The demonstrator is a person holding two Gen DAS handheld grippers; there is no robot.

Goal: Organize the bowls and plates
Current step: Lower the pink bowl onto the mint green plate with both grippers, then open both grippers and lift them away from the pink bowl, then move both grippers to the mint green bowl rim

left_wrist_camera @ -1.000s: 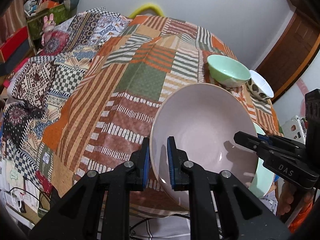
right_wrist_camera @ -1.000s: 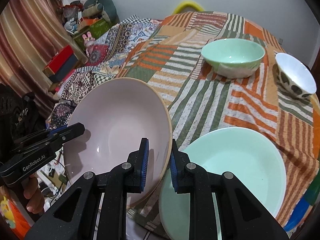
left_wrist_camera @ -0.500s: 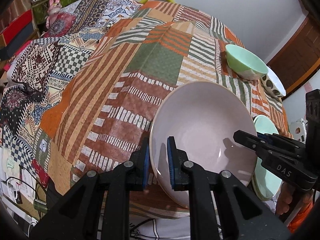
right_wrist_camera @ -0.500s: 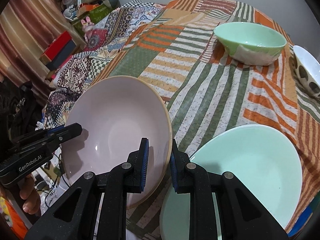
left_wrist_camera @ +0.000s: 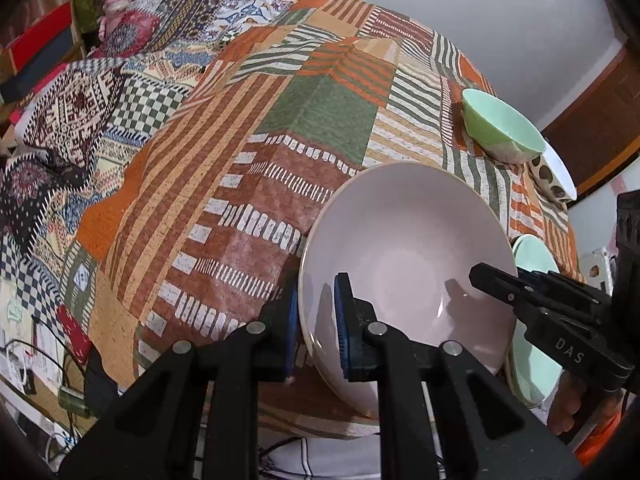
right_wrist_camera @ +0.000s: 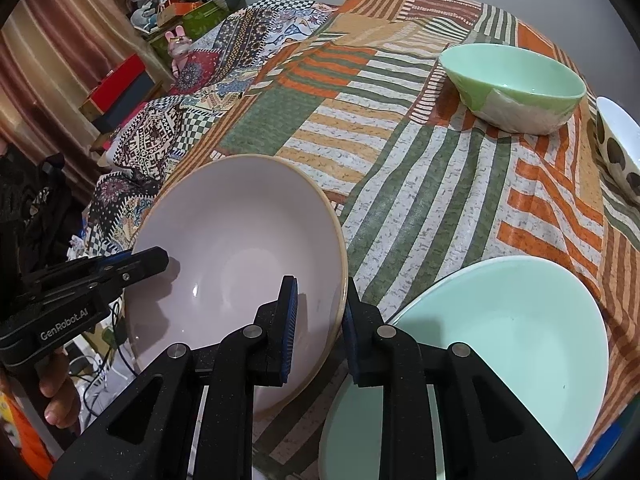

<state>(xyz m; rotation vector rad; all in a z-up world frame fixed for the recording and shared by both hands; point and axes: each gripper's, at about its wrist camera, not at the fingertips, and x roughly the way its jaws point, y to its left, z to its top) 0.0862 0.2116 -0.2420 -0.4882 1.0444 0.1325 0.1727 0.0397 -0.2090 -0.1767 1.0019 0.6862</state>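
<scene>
While the left gripper [left_wrist_camera: 316,322] stays pinched on the left rim of the pink bowl [left_wrist_camera: 404,264] at the table's [left_wrist_camera: 320,120] near edge, the right gripper's [right_wrist_camera: 318,326] jaws are easing apart around the opposite rim. Only the right wrist view shows the mint plate [right_wrist_camera: 500,344] fully, beside the bowl.

Your left gripper [left_wrist_camera: 316,324] clamps the pink bowl [left_wrist_camera: 408,264] rim at nine o'clock; your right gripper [left_wrist_camera: 486,278] reaches in at three o'clock. Green bowl [left_wrist_camera: 500,128] sits on the table [left_wrist_camera: 280,140] toward one o'clock.
</scene>
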